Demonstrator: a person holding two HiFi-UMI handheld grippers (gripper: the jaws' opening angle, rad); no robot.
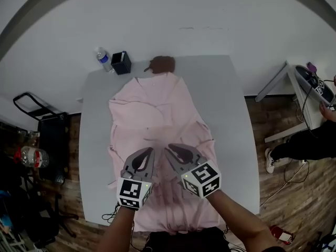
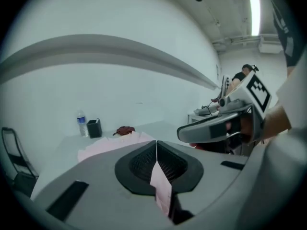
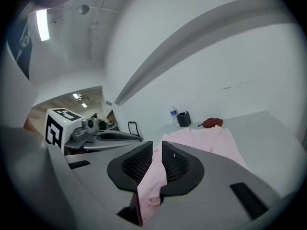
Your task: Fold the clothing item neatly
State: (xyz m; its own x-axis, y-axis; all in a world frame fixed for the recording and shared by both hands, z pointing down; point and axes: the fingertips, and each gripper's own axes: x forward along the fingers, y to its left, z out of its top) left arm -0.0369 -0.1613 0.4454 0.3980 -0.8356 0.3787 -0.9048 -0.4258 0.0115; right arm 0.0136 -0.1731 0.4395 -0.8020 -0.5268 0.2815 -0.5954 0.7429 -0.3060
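White walls rise behind a grey table standing on a wood floor. A pale pink shirt lies spread lengthwise on the table, with its collar at the far end and its near hem at the table edge closest to the person. Just beyond the collar sit a water bottle, a small black holder and a crumpled dark red item. Two hand-held grippers hover side by side, close together, over the near half of the shirt. The left gripper is clenched flat on a thin edge of the pink cloth, which hangs down between its pads. The right gripper grasps a thicker pleat of the same shirt, its jaws held slightly apart by the bunched fabric. The step in hand looks like lifting a pinched part of the shirt to carry it into a fold. To do it well, both grippers should travel level and together, with the cloth taut between them. The carried edge should land parallel to the shirt's length and be let go only once it rests flat. The left gripper's hold looks slim and could slip under a tug.
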